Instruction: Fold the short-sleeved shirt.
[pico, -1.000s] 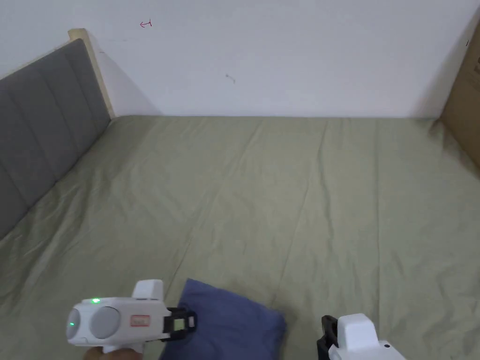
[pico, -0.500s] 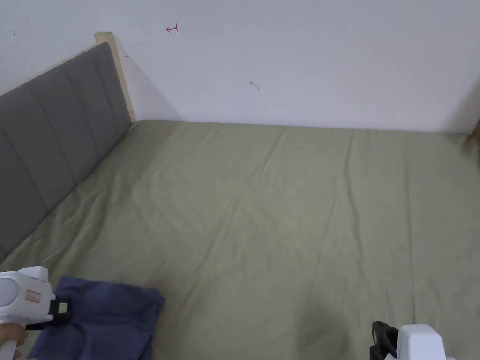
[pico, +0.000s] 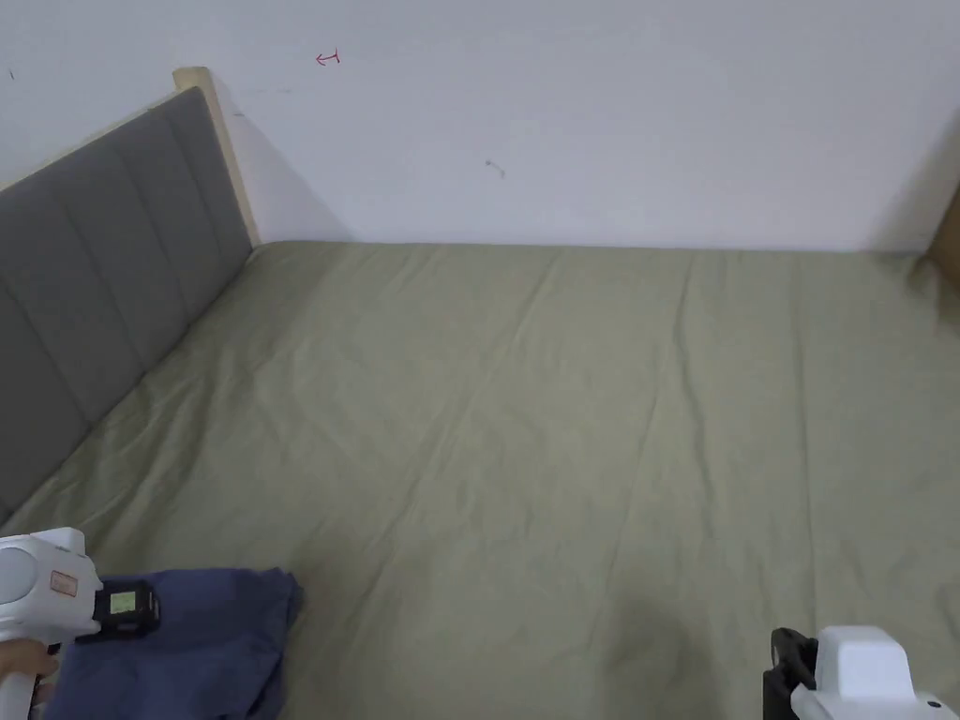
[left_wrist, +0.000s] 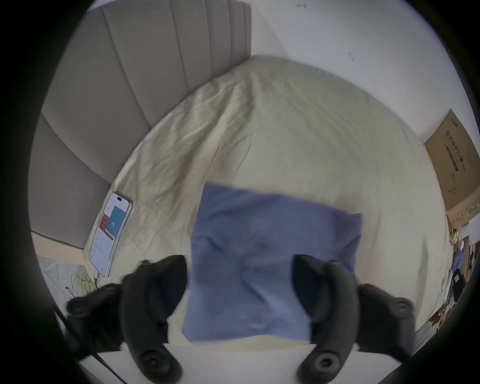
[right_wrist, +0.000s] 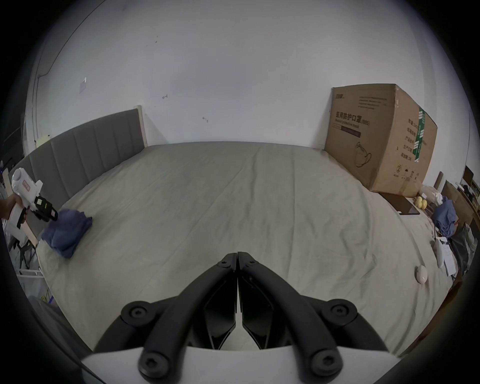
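The folded blue short-sleeved shirt (pico: 187, 637) lies on the green sheet at the bed's near left corner, close to the headboard. In the left gripper view the shirt (left_wrist: 272, 233) is a rough rectangle, and my left gripper (left_wrist: 239, 262) is open, its jaws wide apart over the near edge and pressing on nothing. In the head view the left gripper (pico: 127, 605) hovers at the shirt's left edge, held by a hand. The right gripper view has the shirt (right_wrist: 67, 231) and left gripper (right_wrist: 49, 213) far left. My right gripper (right_wrist: 237, 253) is shut and empty over bare sheet, at the bottom right in the head view (pico: 778, 666).
The green bed sheet (pico: 562, 422) stretches wide and wrinkled to the white wall. A grey padded headboard (pico: 84, 281) runs along the left. A phone (left_wrist: 109, 231) lies by the headboard. A big cardboard box (right_wrist: 376, 140) stands at the far right, with a small white round object (right_wrist: 420, 275) nearer.
The left gripper and the folded shirt have moved left across the bed to its near left corner. The shirt now lies a little more rumpled. The right gripper has stayed low at the right.
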